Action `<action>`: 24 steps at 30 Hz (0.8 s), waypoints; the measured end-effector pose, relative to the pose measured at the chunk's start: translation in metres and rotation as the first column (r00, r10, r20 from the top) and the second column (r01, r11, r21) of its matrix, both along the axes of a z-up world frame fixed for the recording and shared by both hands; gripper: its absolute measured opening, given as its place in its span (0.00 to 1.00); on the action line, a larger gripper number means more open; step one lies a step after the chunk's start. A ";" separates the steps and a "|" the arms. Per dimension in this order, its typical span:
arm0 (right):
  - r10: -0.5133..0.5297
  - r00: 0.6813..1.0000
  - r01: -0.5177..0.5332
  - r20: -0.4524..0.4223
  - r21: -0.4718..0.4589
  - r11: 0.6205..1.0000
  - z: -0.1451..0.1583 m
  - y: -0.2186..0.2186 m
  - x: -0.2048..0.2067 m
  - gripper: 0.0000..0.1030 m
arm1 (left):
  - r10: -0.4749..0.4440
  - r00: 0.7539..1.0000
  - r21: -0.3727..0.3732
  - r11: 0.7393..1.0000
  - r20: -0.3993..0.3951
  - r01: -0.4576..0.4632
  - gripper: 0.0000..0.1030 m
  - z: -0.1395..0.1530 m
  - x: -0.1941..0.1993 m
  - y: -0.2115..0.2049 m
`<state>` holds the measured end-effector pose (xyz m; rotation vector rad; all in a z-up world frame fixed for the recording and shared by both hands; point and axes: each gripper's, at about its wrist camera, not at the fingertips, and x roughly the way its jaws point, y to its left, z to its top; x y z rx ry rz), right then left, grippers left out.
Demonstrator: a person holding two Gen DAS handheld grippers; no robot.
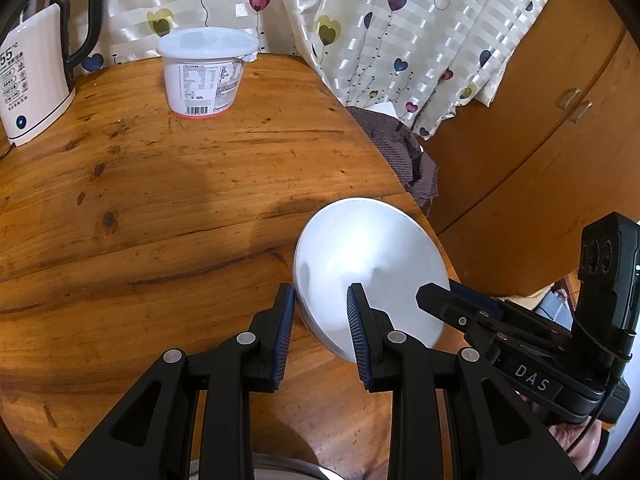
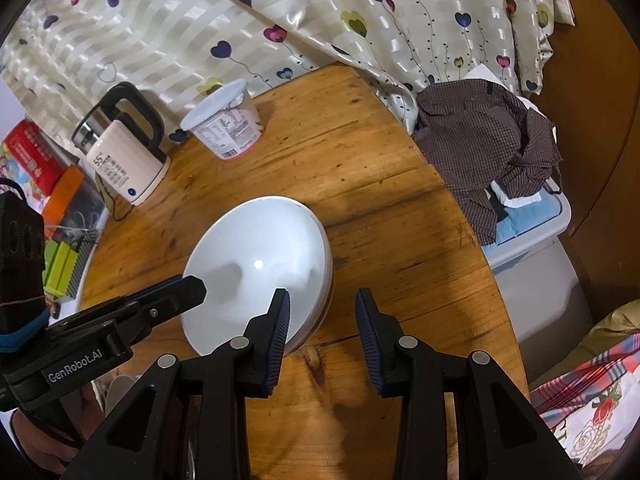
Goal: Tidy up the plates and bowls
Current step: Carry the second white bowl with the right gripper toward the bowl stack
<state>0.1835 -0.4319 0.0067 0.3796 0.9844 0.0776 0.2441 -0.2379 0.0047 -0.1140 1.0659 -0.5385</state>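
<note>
A white bowl (image 1: 372, 264) sits on the round wooden table (image 1: 160, 200), seen also in the right wrist view (image 2: 260, 264); there it looks like stacked bowls, since a second rim shows at its right side. My left gripper (image 1: 320, 320) is open, its fingers straddling the bowl's near left rim. My right gripper (image 2: 322, 320) is open, its left finger over the bowl's near right rim, its right finger outside. Each gripper shows in the other's view, the right (image 1: 460, 304) and the left (image 2: 176, 292), at opposite sides of the bowl.
A white lidded tub (image 1: 206, 72) and a cream electric kettle (image 1: 36, 72) stand at the table's far side against a heart-patterned curtain (image 1: 400, 32). A brown checked cloth (image 2: 488, 140) lies on a bin beside the table. Boxes (image 2: 36, 160) sit at the left.
</note>
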 end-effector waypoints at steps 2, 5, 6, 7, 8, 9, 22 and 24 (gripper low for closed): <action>0.002 1.000 -0.002 -0.001 0.003 1.000 -0.001 0.000 0.001 0.28 | -0.001 1.000 0.002 1.000 -0.001 0.001 0.27 -0.002 0.001 -0.001; 0.007 1.000 -0.007 0.002 0.004 1.000 -0.001 0.001 0.002 0.24 | -0.001 1.000 0.008 1.000 0.001 0.001 0.27 -0.004 0.001 -0.002; 0.009 1.000 -0.009 0.002 0.005 1.000 -0.001 0.002 0.003 0.24 | -0.001 1.000 0.008 1.000 0.003 0.001 0.27 -0.004 0.001 -0.002; 0.010 1.000 -0.010 0.002 0.005 1.000 -0.001 0.002 0.003 0.22 | -0.002 1.000 0.008 1.000 0.004 0.002 0.27 -0.004 0.001 -0.002; 0.012 1.000 -0.012 0.002 0.005 1.000 -0.001 0.003 0.004 0.20 | -0.003 1.000 0.007 1.000 0.004 0.002 0.27 -0.004 0.001 -0.002; 0.013 1.000 -0.013 0.002 0.003 1.000 -0.001 0.004 0.005 0.20 | -0.003 1.000 0.009 1.000 0.005 0.003 0.27 -0.004 0.002 -0.003; 0.012 1.000 -0.012 0.022 -0.009 1.000 0.010 0.007 -0.001 0.19 | -0.004 1.000 -0.002 1.000 0.029 0.004 0.27 0.007 -0.004 0.002; 0.014 1.000 -0.014 0.025 -0.010 1.000 0.012 0.008 -0.002 0.19 | -0.001 0.999 -0.004 1.000 0.033 0.002 0.27 0.010 -0.006 0.004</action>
